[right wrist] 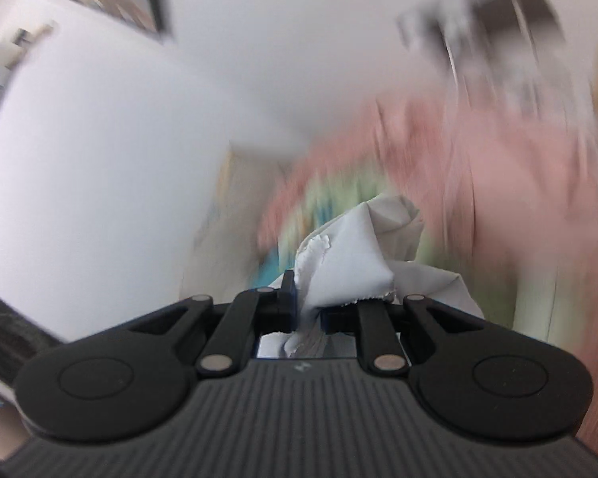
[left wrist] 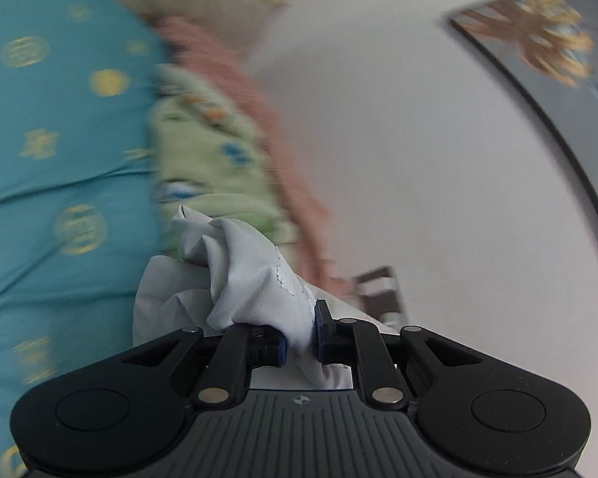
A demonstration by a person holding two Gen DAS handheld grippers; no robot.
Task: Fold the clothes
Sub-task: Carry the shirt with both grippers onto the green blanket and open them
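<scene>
A pale grey-white garment (left wrist: 251, 275) is bunched up between the jaws of my left gripper (left wrist: 301, 338), which is shut on its cloth. The same kind of pale cloth (right wrist: 358, 255), with a frayed edge, is pinched in my right gripper (right wrist: 309, 310), also shut on it. Both bunches are lifted in front of the cameras, and the rest of the garment hangs below, out of sight. Both backgrounds are blurred by motion.
A teal bedspread with yellow motifs (left wrist: 59, 139) fills the left of the left wrist view. A green patterned cloth (left wrist: 207, 147) and a pink one (left wrist: 235, 67) lie beside it. A framed picture (left wrist: 546, 40) hangs on the white wall (left wrist: 378, 119). Pink bedding (right wrist: 518, 183) blurs on the right.
</scene>
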